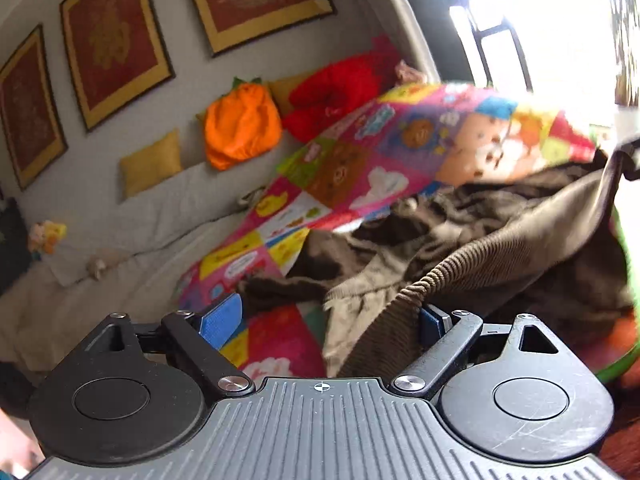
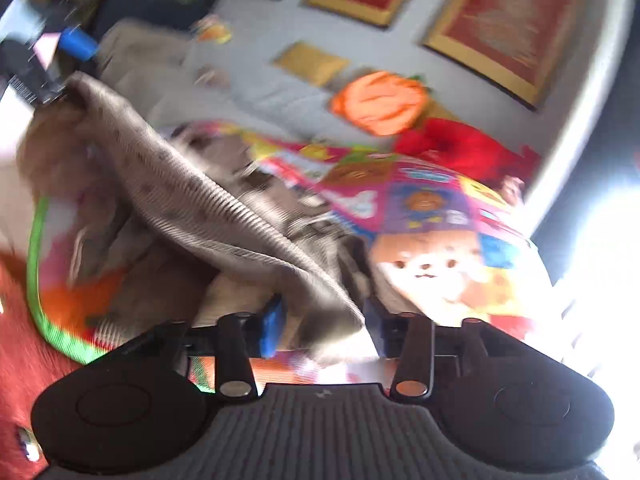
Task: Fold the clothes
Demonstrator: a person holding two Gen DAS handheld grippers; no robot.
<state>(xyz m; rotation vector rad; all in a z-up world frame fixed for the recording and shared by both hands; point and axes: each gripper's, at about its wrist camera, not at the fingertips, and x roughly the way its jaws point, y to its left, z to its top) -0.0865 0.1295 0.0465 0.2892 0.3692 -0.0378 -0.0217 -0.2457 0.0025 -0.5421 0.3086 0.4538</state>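
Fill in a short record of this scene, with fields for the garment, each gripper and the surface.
garment: brown corduroy garment, rumpled, one edge raised between both grippers
left gripper: jaws wide apart, corduroy edge against one finger
right gripper: closed on the corduroy; view blurred
surface: colourful cartoon patchwork mat
background: orange pumpkin-shaped cushion, framed red pictures

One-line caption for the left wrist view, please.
Left gripper, jaws wide, with a brown corduroy garment draped against its right finger above a colourful patchwork mat.
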